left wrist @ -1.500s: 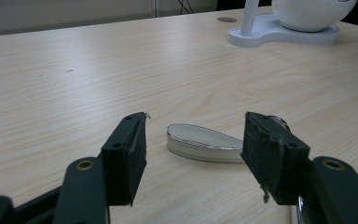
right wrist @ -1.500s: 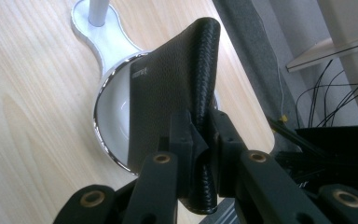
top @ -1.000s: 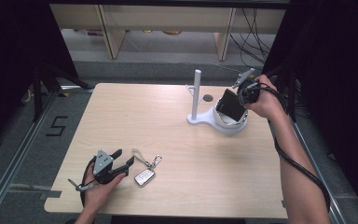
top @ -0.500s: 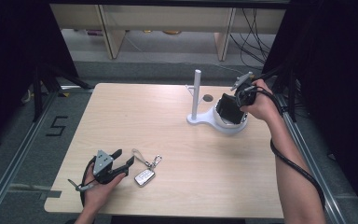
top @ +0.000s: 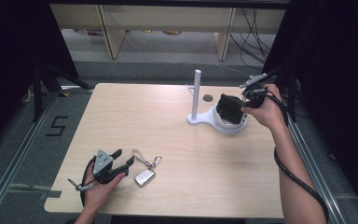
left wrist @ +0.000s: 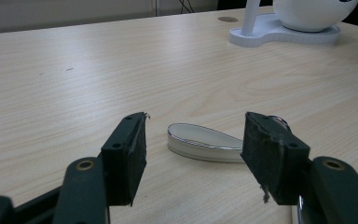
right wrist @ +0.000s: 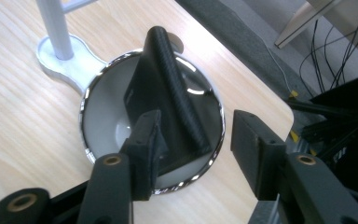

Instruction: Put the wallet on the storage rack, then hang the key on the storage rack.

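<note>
A black wallet (right wrist: 168, 84) stands tilted on edge inside a white chrome-rimmed bowl (right wrist: 89, 135) that shares a base with an upright white pole (right wrist: 56, 28). My right gripper (right wrist: 198, 130) is open just over the bowl's near rim, and the wallet's lower corner lies beyond its jaws, not pinched. In the high view the wallet (top: 228, 108) and bowl (top: 230, 127) sit at the table's far right, with my right gripper (top: 242, 106) beside them. My left gripper (top: 125, 157) rests open at the front left. A silver key fob (left wrist: 205, 142) lies just ahead of my left gripper (left wrist: 193, 135).
The key fob (top: 144, 176) has a strap and metal clip (top: 154, 161) trailing toward the table's middle. A small dark round hole (top: 208, 98) marks the tabletop behind the pole (top: 196, 93). The table's right edge runs close to the bowl.
My right hand has drawn back a little toward the near right of the bowl, while the wallet stays leaning in it. My left gripper and the key fob have not moved.
</note>
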A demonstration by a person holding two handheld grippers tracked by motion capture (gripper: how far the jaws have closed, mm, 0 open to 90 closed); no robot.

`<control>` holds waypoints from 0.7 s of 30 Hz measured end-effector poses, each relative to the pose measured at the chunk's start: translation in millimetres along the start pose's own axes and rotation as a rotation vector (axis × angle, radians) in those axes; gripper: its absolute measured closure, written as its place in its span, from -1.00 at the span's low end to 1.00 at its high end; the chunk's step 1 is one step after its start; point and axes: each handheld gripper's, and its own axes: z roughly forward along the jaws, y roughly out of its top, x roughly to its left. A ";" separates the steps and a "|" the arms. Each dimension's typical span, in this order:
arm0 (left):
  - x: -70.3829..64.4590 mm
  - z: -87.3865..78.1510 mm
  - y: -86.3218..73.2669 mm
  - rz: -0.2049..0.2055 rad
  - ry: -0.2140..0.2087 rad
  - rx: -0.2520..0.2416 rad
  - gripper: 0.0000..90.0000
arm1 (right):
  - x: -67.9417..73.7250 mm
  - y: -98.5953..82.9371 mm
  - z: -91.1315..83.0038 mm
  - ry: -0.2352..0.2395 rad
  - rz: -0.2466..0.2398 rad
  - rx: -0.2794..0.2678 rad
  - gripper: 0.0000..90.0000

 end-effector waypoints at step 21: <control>0.4 -0.1 -0.1 -0.005 0.004 -0.004 -0.11 | 47.1 -79.6 -4.7 0.044 0.242 -0.092 0.17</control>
